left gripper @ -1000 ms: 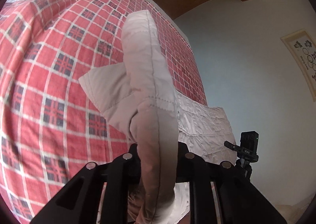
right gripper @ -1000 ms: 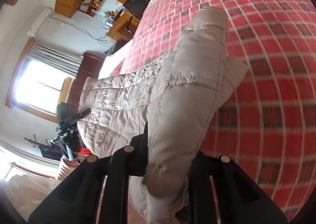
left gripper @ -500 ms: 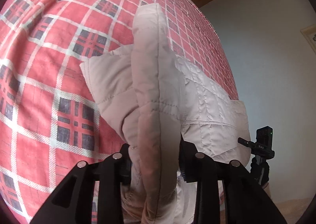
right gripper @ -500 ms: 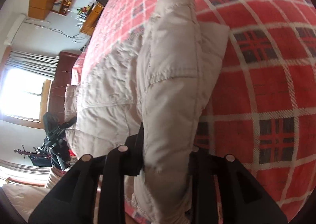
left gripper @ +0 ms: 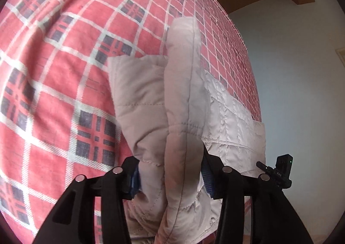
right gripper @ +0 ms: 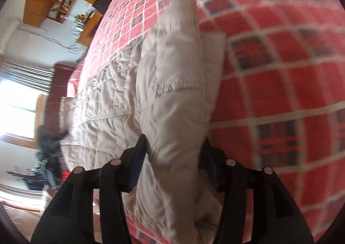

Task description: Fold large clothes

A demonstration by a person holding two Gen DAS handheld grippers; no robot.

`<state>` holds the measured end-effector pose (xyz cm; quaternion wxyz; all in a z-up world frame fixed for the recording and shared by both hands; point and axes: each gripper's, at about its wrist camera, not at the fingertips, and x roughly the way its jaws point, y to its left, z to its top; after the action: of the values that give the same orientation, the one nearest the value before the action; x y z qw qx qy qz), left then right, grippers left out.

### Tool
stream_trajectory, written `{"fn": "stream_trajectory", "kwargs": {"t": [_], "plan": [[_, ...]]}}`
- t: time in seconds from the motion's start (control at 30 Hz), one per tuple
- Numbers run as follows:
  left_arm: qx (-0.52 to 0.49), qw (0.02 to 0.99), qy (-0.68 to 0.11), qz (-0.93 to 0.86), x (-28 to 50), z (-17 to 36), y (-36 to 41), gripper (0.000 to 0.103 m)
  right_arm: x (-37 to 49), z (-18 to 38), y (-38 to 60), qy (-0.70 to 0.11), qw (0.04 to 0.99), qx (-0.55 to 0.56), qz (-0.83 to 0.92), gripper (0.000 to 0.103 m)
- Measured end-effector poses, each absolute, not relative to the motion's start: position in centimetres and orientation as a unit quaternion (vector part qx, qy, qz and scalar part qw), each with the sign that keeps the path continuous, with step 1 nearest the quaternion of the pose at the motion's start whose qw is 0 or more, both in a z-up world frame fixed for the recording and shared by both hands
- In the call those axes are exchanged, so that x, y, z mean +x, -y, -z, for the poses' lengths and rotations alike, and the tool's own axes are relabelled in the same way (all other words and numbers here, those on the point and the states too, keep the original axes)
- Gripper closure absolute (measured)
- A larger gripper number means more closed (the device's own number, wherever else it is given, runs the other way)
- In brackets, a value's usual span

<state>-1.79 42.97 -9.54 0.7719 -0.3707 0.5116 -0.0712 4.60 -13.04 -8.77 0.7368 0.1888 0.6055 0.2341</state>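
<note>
The left claw (left gripper: 170,176) is clamped on a thick fold of the beige quilted jacket (left gripper: 183,97), the padded edge standing up between its blue-lined fingers (left gripper: 132,181). The rest of the jacket lies spread on the bed's red plaid cover (left gripper: 54,67), running off to the right toward a small black camera on a stand (left gripper: 282,170).

The right claw (right gripper: 172,162) likewise grips a bunched ridge of the same jacket (right gripper: 172,67), which lies flat to its left across the plaid cover (right gripper: 280,71); this view is blurred.

The padding is bulky and slick-looking, so my guess is the main risk is slippage: if one claw pulls harder than the other, the fold could skew or a layer could slide out of the pinch.
</note>
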Motion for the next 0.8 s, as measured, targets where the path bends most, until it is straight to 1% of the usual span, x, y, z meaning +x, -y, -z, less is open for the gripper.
{"fn": "stream_trajectory", "kwargs": {"t": [0.17, 0.23, 0.3, 0.33, 0.4, 0.57, 0.67, 0.73, 0.8], "plan": [[-0.3, 0.836, -0.46, 0.0, -3.1, 3.1, -44.0, 0.057, 2.9, 3.1, 12.7, -0.563, 0.797, 0.092, -0.199, 0.052], [-0.262, 0.858, -0.442, 0.009, -3.0, 0.4, -42.2, 0.057, 2.1, 1.0, 11.2, -0.545, 0.806, 0.063, -0.221, 0.052], [-0.229, 0.866, -0.444, 0.024, -2.4, -0.9, -39.6, 0.056, 1.5, -0.3, 9.1, -0.532, 0.81, 0.035, -0.245, 0.047], [-0.221, 0.866, -0.446, 0.035, -2.0, -1.2, -38.2, 0.054, 1.4, -0.5, 8.2, -0.528, 0.811, 0.024, -0.251, 0.046], [-0.214, 0.862, -0.456, 0.058, -1.3, -0.7, -34.9, 0.052, 1.3, -0.5, 6.4, -0.524, 0.812, 0.003, -0.259, 0.045], [-0.169, 0.852, -0.491, 0.065, -0.4, 2.9, -29.3, 0.052, 2.7, 2.0, 5.1, -0.535, 0.81, -0.011, -0.24, 0.045], [-0.159, 0.848, -0.502, 0.055, -0.4, 4.6, -28.3, 0.052, 3.9, 3.4, 6.1, -0.549, 0.803, 0.02, -0.23, 0.045], [-0.161, 0.843, -0.511, 0.05, -0.2, 5.8, -28.0, 0.052, 4.8, 5.0, 7.1, -0.562, 0.797, 0.04, -0.217, 0.049], [-0.153, 0.838, -0.522, 0.043, -0.1, 7.1, -28.0, 0.052, 5.7, 6.8, 8.4, -0.575, 0.783, 0.081, -0.222, 0.05]]}}
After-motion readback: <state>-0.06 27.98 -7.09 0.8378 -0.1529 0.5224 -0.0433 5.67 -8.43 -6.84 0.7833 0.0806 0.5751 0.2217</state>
